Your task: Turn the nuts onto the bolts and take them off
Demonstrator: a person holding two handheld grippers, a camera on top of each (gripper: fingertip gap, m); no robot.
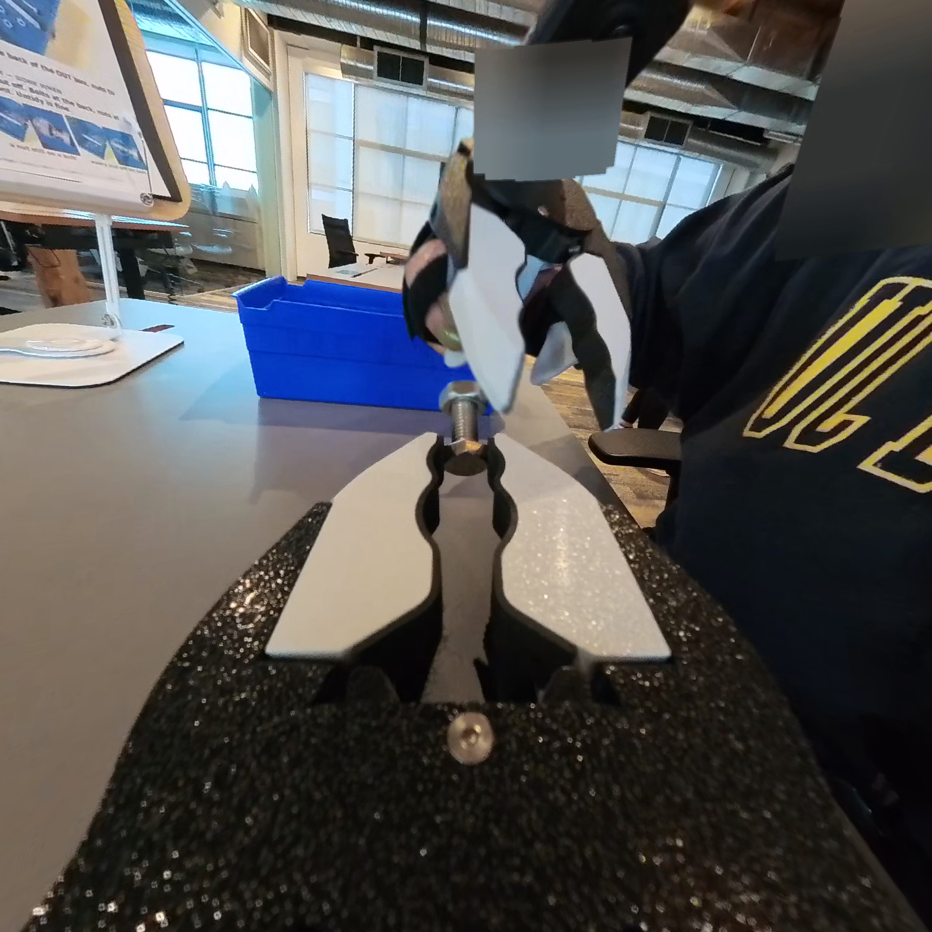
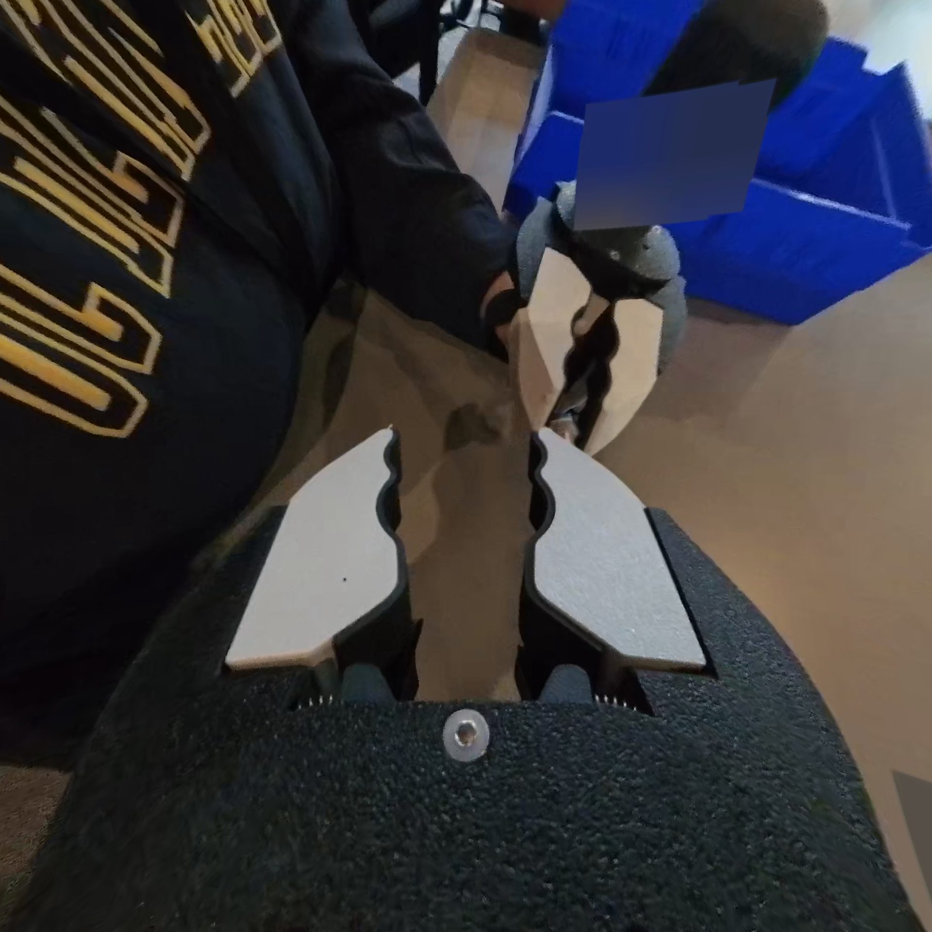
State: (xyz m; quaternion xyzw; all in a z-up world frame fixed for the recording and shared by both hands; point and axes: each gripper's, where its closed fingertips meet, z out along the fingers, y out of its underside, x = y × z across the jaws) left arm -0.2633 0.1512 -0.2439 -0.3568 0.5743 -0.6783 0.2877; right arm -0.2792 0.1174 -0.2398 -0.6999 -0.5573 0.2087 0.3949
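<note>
Left gripper (image 1: 465,456) clamps bolt (image 1: 466,428) by its head just before blue bin (image 1: 328,353), nut (image 1: 460,393) atop; right gripper (image 2: 461,449), spread and empty, should close squarely on nut flats.

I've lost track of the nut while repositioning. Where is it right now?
In the left wrist view, the nut sits on the upper end of the bolt, whose head the left gripper clamps; the open right gripper is just beside it, before the blue bin.
</note>
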